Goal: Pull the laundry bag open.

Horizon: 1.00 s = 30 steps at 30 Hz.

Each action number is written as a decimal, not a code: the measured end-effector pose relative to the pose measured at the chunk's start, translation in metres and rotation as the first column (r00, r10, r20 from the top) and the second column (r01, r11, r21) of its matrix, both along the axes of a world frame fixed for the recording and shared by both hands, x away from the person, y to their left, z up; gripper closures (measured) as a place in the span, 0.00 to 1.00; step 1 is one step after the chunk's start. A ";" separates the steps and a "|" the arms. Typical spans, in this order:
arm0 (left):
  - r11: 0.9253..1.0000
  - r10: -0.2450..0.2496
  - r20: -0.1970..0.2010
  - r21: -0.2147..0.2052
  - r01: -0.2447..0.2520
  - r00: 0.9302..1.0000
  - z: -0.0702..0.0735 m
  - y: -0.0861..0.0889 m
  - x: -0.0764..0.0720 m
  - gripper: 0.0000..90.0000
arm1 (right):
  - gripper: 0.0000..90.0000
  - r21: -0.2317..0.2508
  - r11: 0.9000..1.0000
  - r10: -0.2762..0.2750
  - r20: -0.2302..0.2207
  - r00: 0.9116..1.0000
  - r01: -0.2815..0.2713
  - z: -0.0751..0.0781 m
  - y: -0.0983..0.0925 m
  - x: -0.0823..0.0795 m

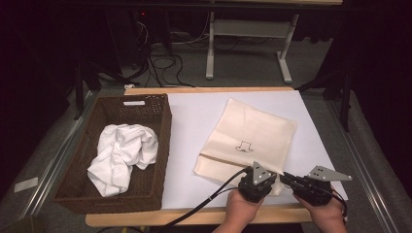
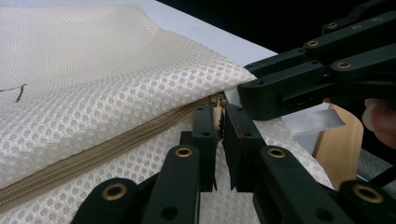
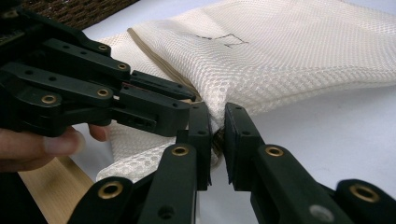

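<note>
Mesh bag [image 1: 248,138], cream with a tan zipper [image 2: 107,144], lies flat on the white surface [image 1: 194,111], its near corner close to the surface's near edge, toward the right corner. We see both grippers meet at that corner. The left gripper [image 2: 219,116] has its jaws pressed together on the zipper pull [image 2: 218,108] at the end of the zipper. The right gripper [image 3: 217,128] pinches the mesh fabric of the same corner between its jaws, just beside the left one. We also see a brown wicker basket [image 1: 160,145] along the left edge of the surface, with a crumpled white cloth [image 1: 124,155] lying inside it, well apart from the bag.
</note>
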State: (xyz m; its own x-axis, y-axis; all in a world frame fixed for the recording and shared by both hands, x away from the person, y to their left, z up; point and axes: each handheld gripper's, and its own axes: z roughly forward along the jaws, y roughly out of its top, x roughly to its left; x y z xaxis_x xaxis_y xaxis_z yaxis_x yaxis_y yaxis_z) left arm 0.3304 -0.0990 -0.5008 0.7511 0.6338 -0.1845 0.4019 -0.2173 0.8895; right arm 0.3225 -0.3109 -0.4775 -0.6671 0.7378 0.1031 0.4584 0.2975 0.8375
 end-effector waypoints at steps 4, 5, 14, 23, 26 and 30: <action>1.000 0.005 -0.008 -0.021 -0.005 1.000 -0.001 0.000 0.000 0.94 | 0.93 0.001 1.000 -0.002 -0.002 1.000 0.002 0.000 0.000 0.000; 1.000 -0.001 -0.010 -0.026 0.001 1.000 0.000 0.000 0.000 0.95 | 0.92 0.001 1.000 -0.002 -0.001 1.000 0.002 0.000 0.000 0.000; 0.999 0.012 -0.036 -0.042 -0.014 0.999 0.001 0.001 0.000 0.97 | 0.93 0.002 1.000 -0.004 0.002 1.000 0.004 0.000 0.001 0.000; 0.999 0.012 -0.042 -0.031 -0.013 0.999 0.001 0.003 -0.001 0.97 | 0.93 -0.001 1.000 0.005 -0.003 1.000 -0.005 -0.001 0.001 0.000; 1.000 0.008 -0.047 -0.027 -0.009 0.999 0.001 0.003 0.000 0.97 | 0.93 -0.002 1.000 0.002 -0.005 1.000 -0.002 -0.001 0.002 0.000; 1.000 0.009 -0.047 -0.026 -0.010 0.999 0.001 0.004 0.000 0.97 | 0.93 -0.005 1.000 -0.001 -0.007 1.000 0.001 -0.001 0.002 -0.001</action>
State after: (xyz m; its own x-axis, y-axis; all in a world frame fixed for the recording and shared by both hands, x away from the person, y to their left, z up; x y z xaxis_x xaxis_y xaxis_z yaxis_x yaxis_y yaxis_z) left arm 0.3301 -0.0953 -0.4998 0.7355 0.6351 -0.2359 0.4449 -0.1901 0.8752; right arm 0.3217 -0.3087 -0.4781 -0.6659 0.7388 0.1035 0.4641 0.3017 0.8328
